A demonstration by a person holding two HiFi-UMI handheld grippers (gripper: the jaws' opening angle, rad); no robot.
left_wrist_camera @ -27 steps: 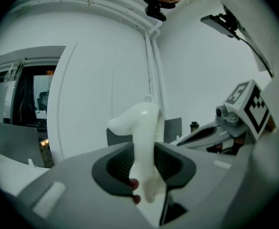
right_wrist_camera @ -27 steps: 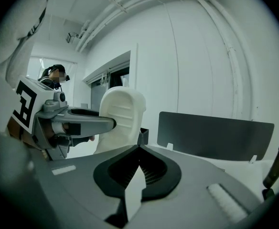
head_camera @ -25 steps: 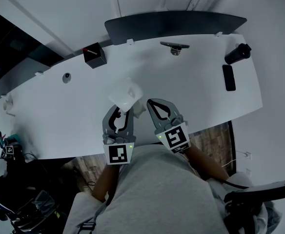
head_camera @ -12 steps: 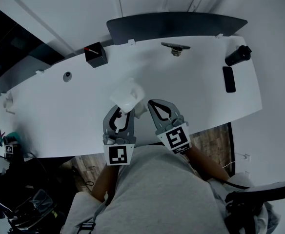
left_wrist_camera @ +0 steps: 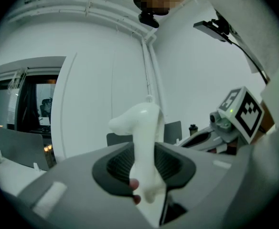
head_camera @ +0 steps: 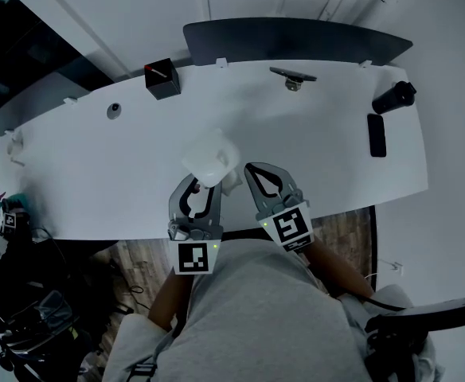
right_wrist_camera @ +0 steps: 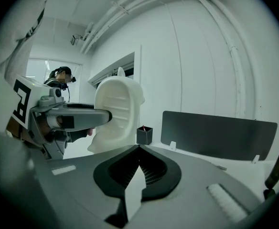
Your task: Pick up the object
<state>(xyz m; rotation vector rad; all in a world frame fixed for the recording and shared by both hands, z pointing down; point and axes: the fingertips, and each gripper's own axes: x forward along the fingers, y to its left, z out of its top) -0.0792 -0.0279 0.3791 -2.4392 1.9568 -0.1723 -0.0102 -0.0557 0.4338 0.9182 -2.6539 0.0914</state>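
White object [head_camera: 209, 159]: where is it, and which claw has it?

The left gripper [head_camera: 203, 183] has it. Its jaws are clenched on the lower part, over the near side of the white table [head_camera: 336, 157]. I can't tell whether the base clears the tabletop.

Which way does it lie?

Straight ahead of the left gripper's tips. The long axis is upright, so most of it stands above the jaws. It looks thin edge-on between the pads and broad from the side.

And the right gripper [head_camera: 249, 168]?

Just beside it, on its right, with the tips closed together and nothing between them.

What is the object like?

It is a smooth, pale moulded shell, probably plastic, with a rounded top and shallow ribs across its broad face.
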